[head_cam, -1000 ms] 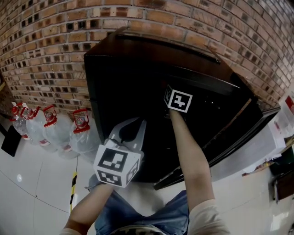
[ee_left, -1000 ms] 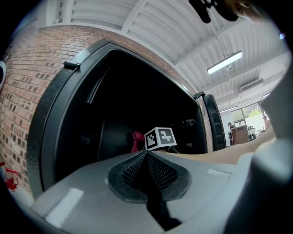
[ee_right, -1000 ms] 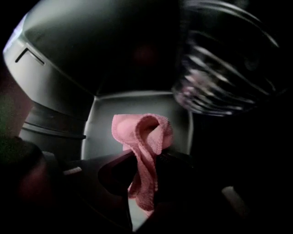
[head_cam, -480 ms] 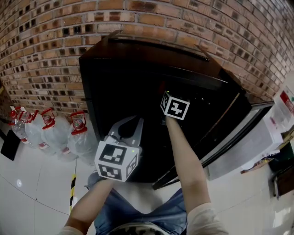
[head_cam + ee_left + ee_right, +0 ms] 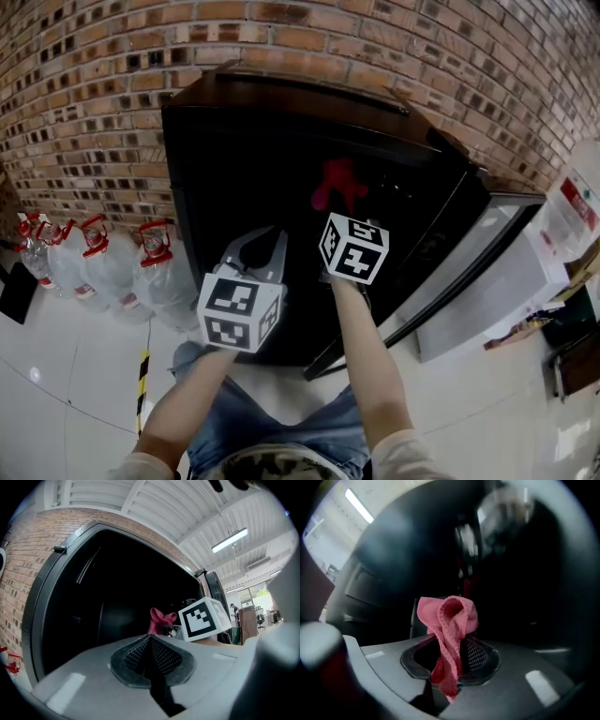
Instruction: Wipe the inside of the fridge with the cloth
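Now at the fridge (image 5: pixel 234 150) mouth, the right gripper (image 5: pixel 451 660) clamps the cloth (image 5: pixel 447 620); the left gripper (image 5: pixel 151 656), closed and empty, hangs outside. Wiping looks under way; next, the cloth must press an inner wall.

Brick wall (image 5: pixel 84 84) across far side. Row of clear water jugs (image 5: pixel 111 272) with red caps, standing on floor against wall at left. Glossy pale floor tiles (image 5: pixel 66 403). Yellow-black striped tape (image 5: pixel 142 375) on floor, near side of jugs. Overhead, ribbed white ceiling (image 5: pixel 154 508), lit tube lamp (image 5: pixel 229 540).
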Demonstrator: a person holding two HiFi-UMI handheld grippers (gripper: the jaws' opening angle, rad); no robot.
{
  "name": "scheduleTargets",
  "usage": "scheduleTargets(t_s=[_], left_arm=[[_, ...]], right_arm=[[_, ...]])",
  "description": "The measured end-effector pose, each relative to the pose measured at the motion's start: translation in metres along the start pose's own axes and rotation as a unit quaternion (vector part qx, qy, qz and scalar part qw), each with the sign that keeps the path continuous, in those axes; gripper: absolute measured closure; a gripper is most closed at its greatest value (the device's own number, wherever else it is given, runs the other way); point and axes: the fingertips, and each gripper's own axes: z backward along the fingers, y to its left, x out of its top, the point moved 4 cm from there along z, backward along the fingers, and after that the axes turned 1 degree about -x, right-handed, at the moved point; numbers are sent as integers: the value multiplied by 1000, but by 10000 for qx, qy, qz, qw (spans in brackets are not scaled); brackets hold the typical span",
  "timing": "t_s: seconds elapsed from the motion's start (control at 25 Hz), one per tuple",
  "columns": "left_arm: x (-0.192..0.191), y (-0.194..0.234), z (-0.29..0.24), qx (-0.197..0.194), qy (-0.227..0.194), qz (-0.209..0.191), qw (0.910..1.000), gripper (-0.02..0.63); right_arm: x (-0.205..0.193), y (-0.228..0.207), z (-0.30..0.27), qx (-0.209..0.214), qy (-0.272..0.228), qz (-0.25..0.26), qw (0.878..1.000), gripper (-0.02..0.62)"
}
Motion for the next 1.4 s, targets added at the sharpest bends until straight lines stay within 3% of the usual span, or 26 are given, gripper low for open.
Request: scheduleTargets(t_s=[0.2, 0.48, 0.8, 1.08, 1.4], left_arm=[[-4, -7, -1, 31, 52, -28, 10000, 611], [-6, -17, -1, 76, 46, 5, 10000, 611], [-5, -23, 4, 154, 37, -21, 9999, 611], [-7, 3, 35, 540, -70, -42, 9985, 611], [-20, 40, 74, 1024, 28, -4, 9947, 611]], right_arm=[[3, 2, 40, 90, -57, 104, 9999, 488], [-1, -1, 89, 206, -76, -152, 9996, 482], [-4, 0, 104, 269, -107, -92, 9995, 482], [-4, 63, 120, 1229, -352, -62, 9918, 482], [-36, 138, 113, 2242, -297, 260, 9737, 482]])
